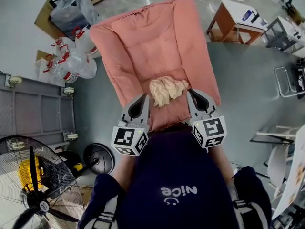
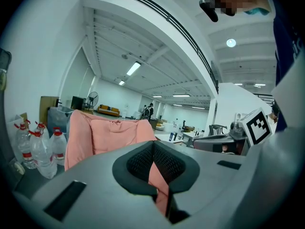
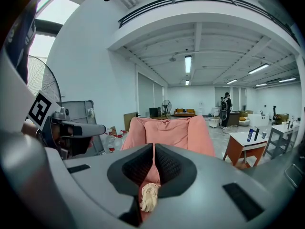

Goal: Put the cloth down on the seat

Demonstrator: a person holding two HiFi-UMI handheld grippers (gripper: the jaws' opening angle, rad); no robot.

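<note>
A cream, crumpled cloth (image 1: 167, 90) lies on the front of the seat of a pink cushioned chair (image 1: 152, 42). My left gripper (image 1: 144, 99) hangs just left of the cloth and my right gripper (image 1: 191, 95) just right of it. Both are shut with nothing between the pads. In the right gripper view the jaws (image 3: 154, 147) meet, and the cloth (image 3: 149, 196) shows below them, apart from the pads. In the left gripper view the shut gripper (image 2: 153, 144) points at the chair (image 2: 109, 135), with only pink fabric behind it.
Several water bottles (image 1: 71, 61) and a bagged box (image 1: 71, 8) stand left of the chair. A grey metal cart (image 1: 38, 109) and a floor fan (image 1: 33, 185) are at the near left. An orange-legged table (image 1: 237, 20) and white chairs (image 1: 281, 161) are to the right.
</note>
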